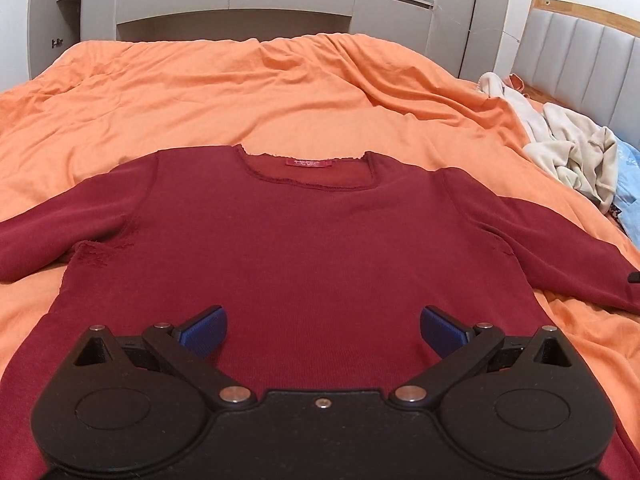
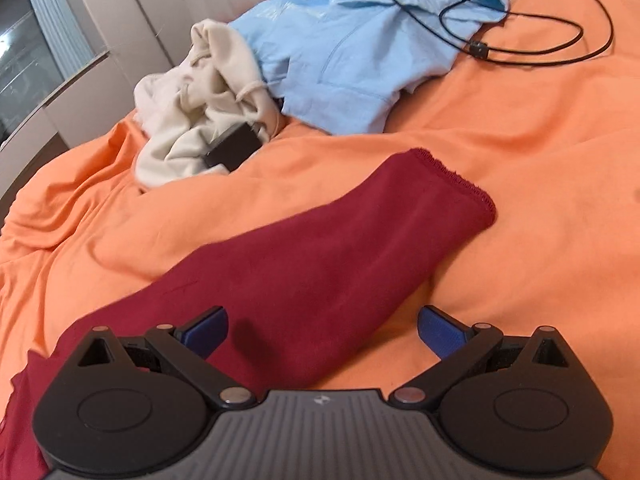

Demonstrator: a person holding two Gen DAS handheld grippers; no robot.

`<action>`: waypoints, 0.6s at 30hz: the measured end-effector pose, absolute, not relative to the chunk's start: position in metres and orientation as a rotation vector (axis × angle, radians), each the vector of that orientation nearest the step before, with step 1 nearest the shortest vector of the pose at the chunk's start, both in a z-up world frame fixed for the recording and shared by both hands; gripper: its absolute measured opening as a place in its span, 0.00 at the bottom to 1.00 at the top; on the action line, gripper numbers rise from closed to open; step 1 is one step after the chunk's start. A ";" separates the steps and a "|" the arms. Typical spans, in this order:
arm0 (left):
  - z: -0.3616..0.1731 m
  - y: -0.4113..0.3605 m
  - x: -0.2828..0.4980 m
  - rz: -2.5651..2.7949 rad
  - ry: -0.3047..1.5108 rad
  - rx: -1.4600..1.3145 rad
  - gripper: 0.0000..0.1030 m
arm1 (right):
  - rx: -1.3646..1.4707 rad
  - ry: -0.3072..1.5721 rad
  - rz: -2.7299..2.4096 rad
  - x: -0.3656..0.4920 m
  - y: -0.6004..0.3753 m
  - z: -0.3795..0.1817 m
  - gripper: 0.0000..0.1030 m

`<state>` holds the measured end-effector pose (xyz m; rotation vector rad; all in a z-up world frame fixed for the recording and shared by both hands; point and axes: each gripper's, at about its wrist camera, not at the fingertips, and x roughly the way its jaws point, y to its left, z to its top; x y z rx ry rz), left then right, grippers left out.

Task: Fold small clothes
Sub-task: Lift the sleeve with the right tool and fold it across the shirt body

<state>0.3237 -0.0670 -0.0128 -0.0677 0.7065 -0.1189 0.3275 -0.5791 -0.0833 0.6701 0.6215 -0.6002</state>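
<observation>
Dark red long-sleeved top (image 1: 304, 248) is seen spread flat, front up, on an orange bed cover (image 1: 248, 92), with its square neckline and a pink label at the far side and its hem toward the camera. Both sleeves are laid out sideways from the body, and a patch of worn, frayed fabric is visible at the left armpit. The left tongs (image 1: 324, 330) are held above the lower middle of the top, released, with their blue-padded fingers (image 1: 206, 330) spread wide and nothing between them; whether they touch the cloth cannot be told. In the right wrist view the right tongs (image 2: 323, 330) are likewise released and wide apart, poised over the right sleeve (image 2: 320, 268), which runs diagonally away to its stitched cuff on the orange cover; the left finger is seen above the sleeve fabric and the right finger above bare cover just beside the sleeve's edge. Beyond the sleeve, a crumpled cream garment (image 2: 200, 112) and a light blue garment (image 2: 340, 52) are heaped together near the head of the bed, with a small black object (image 2: 232, 148) tucked partly under the cream one. A black cable (image 2: 560, 52) is looped across the blue garment and the cover. A padded grey headboard (image 1: 580, 56) with a wooden frame and grey cabinets (image 1: 240, 4) are seen past the bed.
</observation>
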 end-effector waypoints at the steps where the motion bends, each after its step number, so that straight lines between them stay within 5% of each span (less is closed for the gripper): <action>1: -0.013 -0.067 0.324 -0.120 0.708 -0.066 1.00 | 0.684 0.600 -0.609 0.326 -0.580 -0.085 1.00; 4: -0.014 -0.067 0.324 -0.118 0.710 -0.066 1.00 | 0.796 0.497 -0.616 0.314 -0.582 -0.086 0.98; 7: -0.013 -0.068 0.323 -0.116 0.707 -0.069 1.00 | 0.868 0.438 -0.634 0.303 -0.589 -0.088 0.80; 12: -0.012 -0.067 0.323 -0.114 0.701 -0.074 1.00 | 0.856 0.454 -0.720 0.304 -0.597 -0.091 0.20; 18: 0.001 -0.053 0.323 -0.110 0.675 -0.131 1.00 | 0.755 0.412 -0.715 0.301 -0.584 -0.077 0.08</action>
